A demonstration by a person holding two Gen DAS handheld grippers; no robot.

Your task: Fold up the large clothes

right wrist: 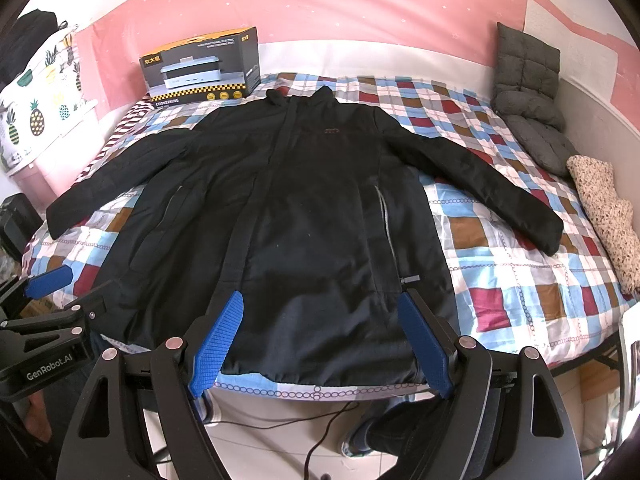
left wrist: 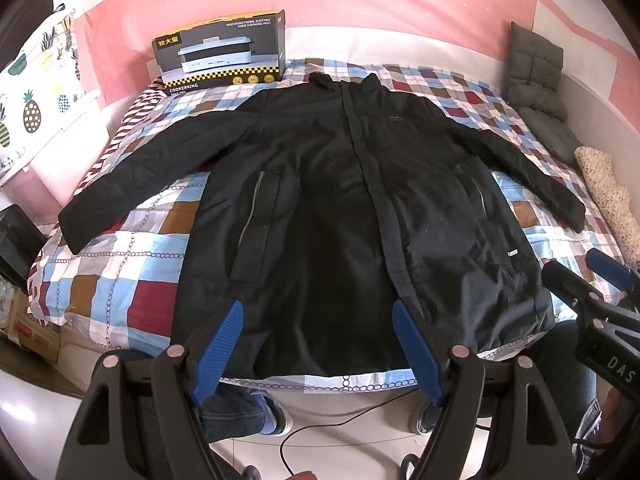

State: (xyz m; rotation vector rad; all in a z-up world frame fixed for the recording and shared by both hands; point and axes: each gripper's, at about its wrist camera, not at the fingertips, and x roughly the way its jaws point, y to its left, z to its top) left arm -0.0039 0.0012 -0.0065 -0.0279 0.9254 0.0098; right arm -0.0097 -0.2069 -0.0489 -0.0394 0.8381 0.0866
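A large black jacket (left wrist: 320,200) lies flat and face up on the checked bed cover, zipped, collar at the far end, both sleeves spread out to the sides. It also shows in the right wrist view (right wrist: 304,208). My left gripper (left wrist: 318,308) is open with blue fingers, held above the jacket's hem near the bed's front edge, holding nothing. My right gripper (right wrist: 322,300) is open and empty, above the hem's right part. The right gripper also shows at the right edge of the left wrist view (left wrist: 588,276), and the left gripper at the left of the right wrist view (right wrist: 68,292).
A cooking pot box (left wrist: 224,52) stands at the bed's far left corner. A grey cushion (left wrist: 536,92) and a patterned cloth (left wrist: 608,200) lie along the right edge. A pineapple-print cloth (left wrist: 36,92) hangs at left. A cable (left wrist: 340,424) and the person's feet are on the floor below.
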